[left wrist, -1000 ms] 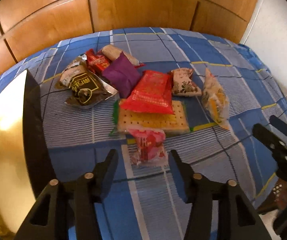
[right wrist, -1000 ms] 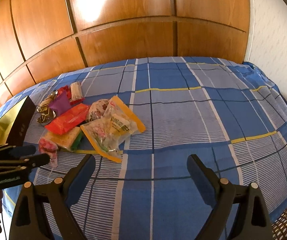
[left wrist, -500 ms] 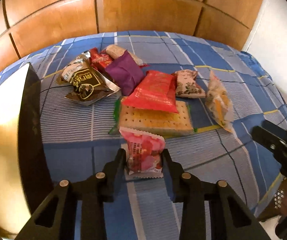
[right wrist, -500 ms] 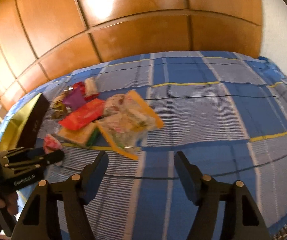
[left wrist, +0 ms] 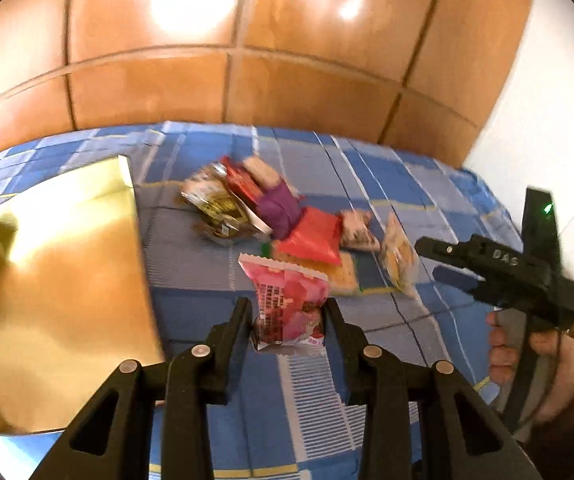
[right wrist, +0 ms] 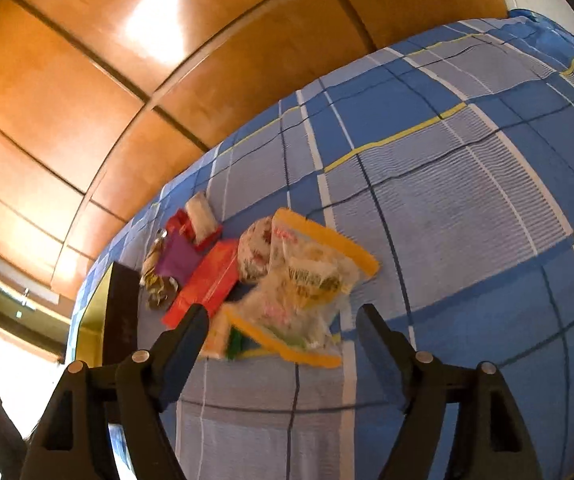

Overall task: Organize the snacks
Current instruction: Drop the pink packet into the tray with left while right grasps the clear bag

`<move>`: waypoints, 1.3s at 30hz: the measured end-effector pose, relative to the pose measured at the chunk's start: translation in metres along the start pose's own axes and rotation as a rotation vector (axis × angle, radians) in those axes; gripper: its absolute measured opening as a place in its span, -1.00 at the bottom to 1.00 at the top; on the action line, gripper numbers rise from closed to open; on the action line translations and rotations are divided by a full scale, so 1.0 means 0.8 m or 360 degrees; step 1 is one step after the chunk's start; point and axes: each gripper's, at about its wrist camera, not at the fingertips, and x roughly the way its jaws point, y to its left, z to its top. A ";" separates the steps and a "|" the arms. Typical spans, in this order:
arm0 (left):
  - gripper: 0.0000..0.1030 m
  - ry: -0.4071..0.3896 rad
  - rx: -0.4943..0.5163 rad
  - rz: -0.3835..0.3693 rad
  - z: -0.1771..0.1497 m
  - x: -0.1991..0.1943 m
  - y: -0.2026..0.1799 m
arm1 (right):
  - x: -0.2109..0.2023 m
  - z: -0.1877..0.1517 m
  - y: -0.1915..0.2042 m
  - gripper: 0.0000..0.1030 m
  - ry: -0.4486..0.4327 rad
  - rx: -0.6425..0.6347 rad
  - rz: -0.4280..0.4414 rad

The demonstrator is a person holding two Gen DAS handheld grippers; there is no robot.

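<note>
The left gripper (left wrist: pixel 287 312) has its fingers clamped on a crinkled pink snack packet (left wrist: pixel 287 300) with zigzag-cut ends. The right gripper (right wrist: pixel 283 320) is opening, with nothing gripped, over a clear yellow-edged bag (right wrist: pixel 307 284).

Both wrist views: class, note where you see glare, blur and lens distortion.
Left wrist view: bright glare patches on the wood panelling and the gold box; the snack pile is motion-blurred, while the pink packet in the left claw looks sharper. Right wrist view: glare on the panelling, the checked sheet bulges from fisheye distortion, and the clear yellow-edged bag is smeared.
</note>
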 end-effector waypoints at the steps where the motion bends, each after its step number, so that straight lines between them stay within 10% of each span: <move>1: -0.30 -0.0016 -0.0023 0.0009 0.002 -0.006 0.007 | 0.005 0.003 0.001 0.50 -0.0003 0.0003 -0.0027; 5: -0.30 -0.0069 -0.0129 0.0086 0.009 -0.021 0.042 | 0.030 0.013 0.000 0.49 0.0051 -0.0005 -0.0111; 8: -0.30 -0.0065 -0.0253 0.0152 0.016 -0.024 0.079 | 0.051 0.010 0.002 -0.02 0.0126 -0.0069 -0.0173; 20: -0.30 0.0084 -0.0593 0.0315 0.073 0.058 0.201 | 0.062 -0.009 0.019 -0.12 0.0165 -0.0420 -0.0303; 29: -0.10 0.0118 -0.0582 0.0444 0.111 0.116 0.225 | 0.061 -0.019 0.035 -0.14 0.0163 -0.0585 -0.0391; 39: 0.12 -0.0003 -0.0507 0.0562 0.061 0.054 0.182 | 0.027 -0.029 0.075 -0.23 0.0019 -0.0736 -0.0509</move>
